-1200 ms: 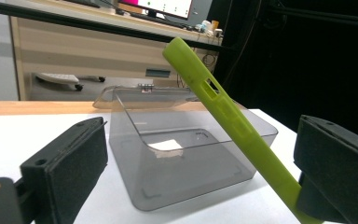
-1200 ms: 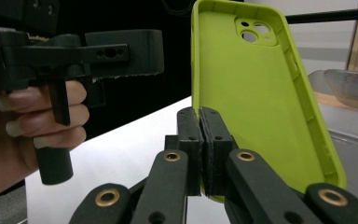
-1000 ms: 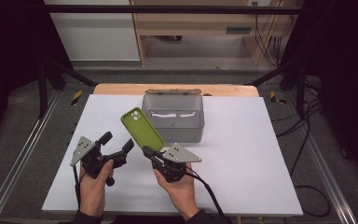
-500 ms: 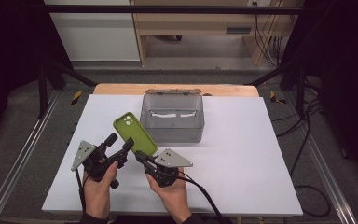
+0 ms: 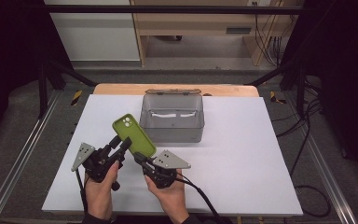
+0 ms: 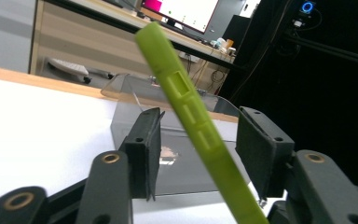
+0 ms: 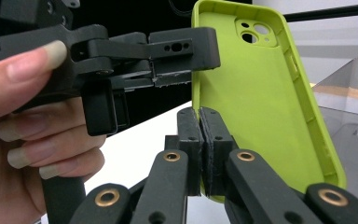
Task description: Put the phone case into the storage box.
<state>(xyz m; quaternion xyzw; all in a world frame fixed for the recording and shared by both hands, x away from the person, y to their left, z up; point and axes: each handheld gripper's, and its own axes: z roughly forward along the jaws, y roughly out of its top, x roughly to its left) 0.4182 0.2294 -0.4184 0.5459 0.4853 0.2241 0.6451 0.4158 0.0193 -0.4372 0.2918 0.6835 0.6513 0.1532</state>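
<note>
Holding a green phone case tilted upright just in front of the grey bin, right gripper clenched on its lower edge. Left gripper straddling it, spread, not touching. Probably light, flexible: gripping the rim.

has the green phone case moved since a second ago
Yes. The green phone case overlapped the grey bin front in the high view; now it sits left of the bin, nearer the person.

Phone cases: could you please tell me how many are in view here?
1. The green case is held up above the table, pinched at its lower edge by the right tool, with the left tool open around it. The grey box might hide more.
</note>
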